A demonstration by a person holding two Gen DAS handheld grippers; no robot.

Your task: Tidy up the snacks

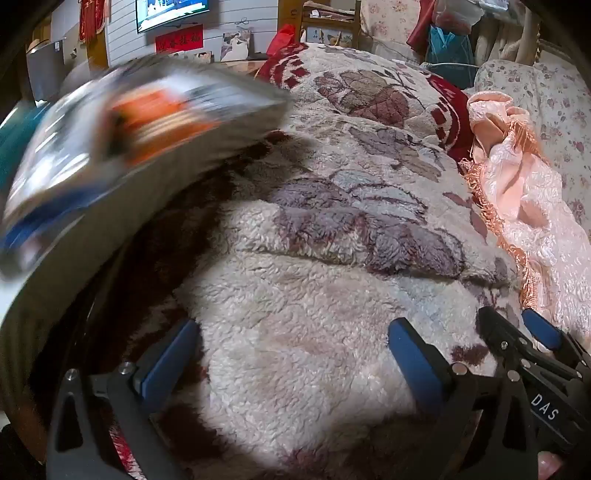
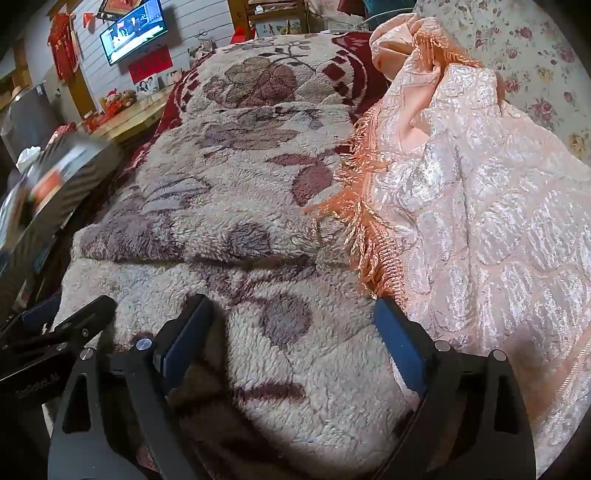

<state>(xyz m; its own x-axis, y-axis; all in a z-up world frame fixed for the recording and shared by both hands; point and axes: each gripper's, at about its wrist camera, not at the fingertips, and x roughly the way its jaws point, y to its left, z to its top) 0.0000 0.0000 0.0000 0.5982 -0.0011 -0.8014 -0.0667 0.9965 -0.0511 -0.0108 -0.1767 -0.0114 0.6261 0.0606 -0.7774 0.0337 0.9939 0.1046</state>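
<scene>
A snack package (image 1: 122, 136), grey with orange and blue print, shows as a motion blur at the upper left of the left wrist view, above the bed's left edge. It appears again, small and blurred, as the package (image 2: 55, 177) in the right wrist view. No gripper touches it. My left gripper (image 1: 295, 350) stands open over the fluffy cream blanket (image 1: 314, 280), nothing between its blue pads. My right gripper (image 2: 291, 332) is open too, empty, over the same blanket (image 2: 240, 192). The two grippers hover side by side: right gripper (image 1: 513, 326), left gripper (image 2: 62, 314).
A pink satin cover with orange fringe (image 2: 480, 221) lies bunched on the bed's right side, also seen as the pink cover (image 1: 517, 184). A floral pillow (image 2: 517, 55) lies behind it. A wooden table (image 2: 136, 114) and a wall screen (image 2: 136, 29) stand at the far left.
</scene>
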